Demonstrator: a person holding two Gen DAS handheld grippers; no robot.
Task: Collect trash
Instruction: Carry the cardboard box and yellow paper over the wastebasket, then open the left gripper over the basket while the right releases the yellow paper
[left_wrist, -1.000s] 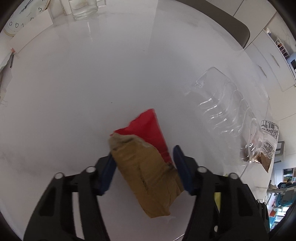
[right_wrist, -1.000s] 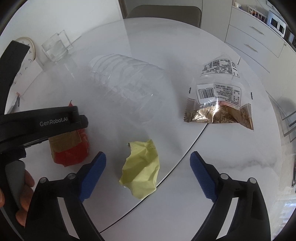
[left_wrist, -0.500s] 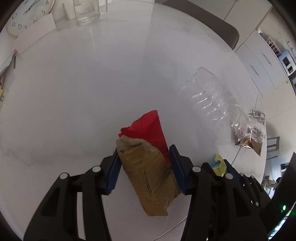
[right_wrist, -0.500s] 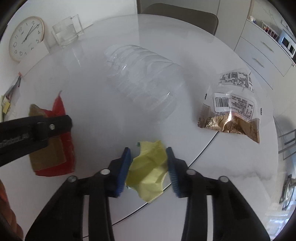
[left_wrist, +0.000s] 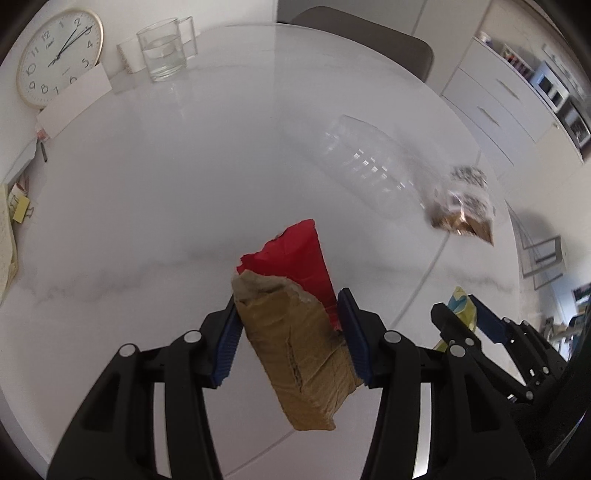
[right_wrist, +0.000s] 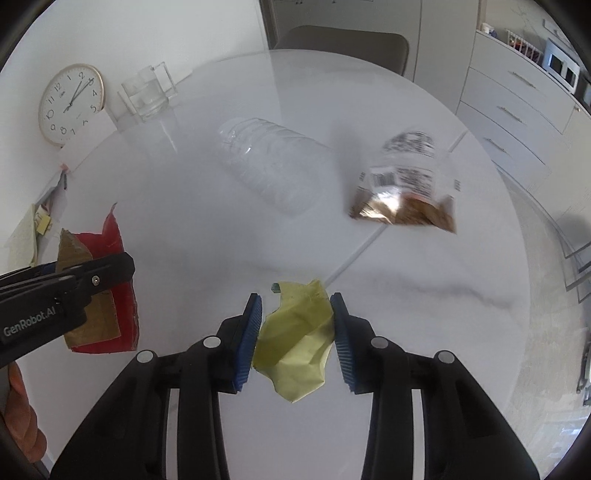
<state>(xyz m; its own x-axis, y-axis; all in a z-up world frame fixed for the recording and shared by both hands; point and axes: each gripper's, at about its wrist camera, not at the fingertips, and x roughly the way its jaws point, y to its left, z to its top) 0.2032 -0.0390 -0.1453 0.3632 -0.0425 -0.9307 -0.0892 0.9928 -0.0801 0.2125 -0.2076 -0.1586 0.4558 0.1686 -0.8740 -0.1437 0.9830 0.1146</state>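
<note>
My left gripper (left_wrist: 288, 317) is shut on a red and brown torn wrapper (left_wrist: 295, 306) and holds it above the white round table (left_wrist: 166, 192). The wrapper also shows at the left of the right wrist view (right_wrist: 107, 295). My right gripper (right_wrist: 295, 321) is shut on a crumpled yellow paper (right_wrist: 295, 336), lifted off the table. The yellow paper also shows in the left wrist view (left_wrist: 460, 304). A clear plastic bottle (right_wrist: 273, 170) lies on its side mid-table. A clear snack bag with brown contents (right_wrist: 406, 184) lies right of it.
A glass mug of water (left_wrist: 164, 50) and a round wall clock (left_wrist: 57, 55) stand at the table's far left. Papers and clips (left_wrist: 14, 210) lie at the left edge. A brown chair (right_wrist: 340, 44) stands behind the table. White drawers (right_wrist: 517, 107) are at the right.
Both grippers have closed on their items and lifted them off the table: the left with the red and brown wrapper, the right with the yellow paper. Both views have pulled back and up.
</note>
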